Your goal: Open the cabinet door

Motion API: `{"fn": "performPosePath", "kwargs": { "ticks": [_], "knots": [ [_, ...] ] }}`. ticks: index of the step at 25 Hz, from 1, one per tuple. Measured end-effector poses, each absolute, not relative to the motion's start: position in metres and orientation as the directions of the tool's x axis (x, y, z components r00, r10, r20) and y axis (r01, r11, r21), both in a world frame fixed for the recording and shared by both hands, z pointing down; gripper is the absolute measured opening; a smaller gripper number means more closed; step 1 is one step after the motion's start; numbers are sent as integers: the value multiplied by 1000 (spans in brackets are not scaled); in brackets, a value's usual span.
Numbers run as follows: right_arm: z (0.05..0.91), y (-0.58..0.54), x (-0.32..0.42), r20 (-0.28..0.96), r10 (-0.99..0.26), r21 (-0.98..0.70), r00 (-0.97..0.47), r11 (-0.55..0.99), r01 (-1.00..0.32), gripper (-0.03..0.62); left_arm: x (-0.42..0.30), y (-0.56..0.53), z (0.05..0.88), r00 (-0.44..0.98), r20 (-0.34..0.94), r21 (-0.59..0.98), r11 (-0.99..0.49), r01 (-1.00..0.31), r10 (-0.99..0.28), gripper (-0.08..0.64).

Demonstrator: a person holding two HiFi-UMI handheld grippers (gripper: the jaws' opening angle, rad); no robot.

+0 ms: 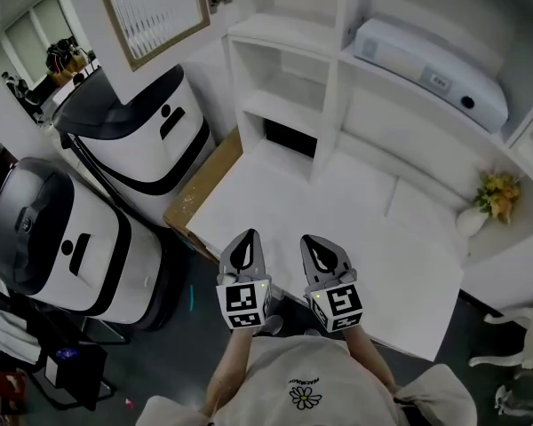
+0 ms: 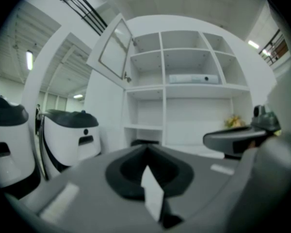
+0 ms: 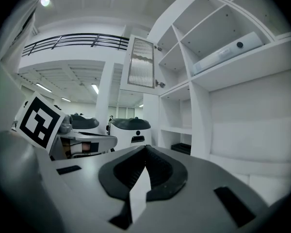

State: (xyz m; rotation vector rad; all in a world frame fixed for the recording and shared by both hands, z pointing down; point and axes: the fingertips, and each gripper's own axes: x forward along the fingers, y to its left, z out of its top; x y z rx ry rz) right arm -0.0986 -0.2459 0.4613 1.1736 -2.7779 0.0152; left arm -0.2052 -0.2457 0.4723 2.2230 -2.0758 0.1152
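While the left tool (image 1: 242,254) and the right tool (image 1: 324,257) hover side by side over the near edge of the white counter (image 1: 338,207), each has its jaws pressed together on nothing. The cabinet door (image 1: 151,11) stands well ahead, high and to the left, already swung out from the shelves, its long side upright. The left tool lies nearer, so any further pull probably falls to it.
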Motion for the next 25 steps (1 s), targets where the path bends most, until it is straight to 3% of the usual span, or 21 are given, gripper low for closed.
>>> {"fn": "performPosePath", "kwargs": {
  "ticks": [25],
  "knots": [
    [463, -251, -93, 107, -719, 0, -687, 691, -723, -2, -204, -240, 481, 47, 145, 43, -42, -998, -988, 8]
  ]
}}
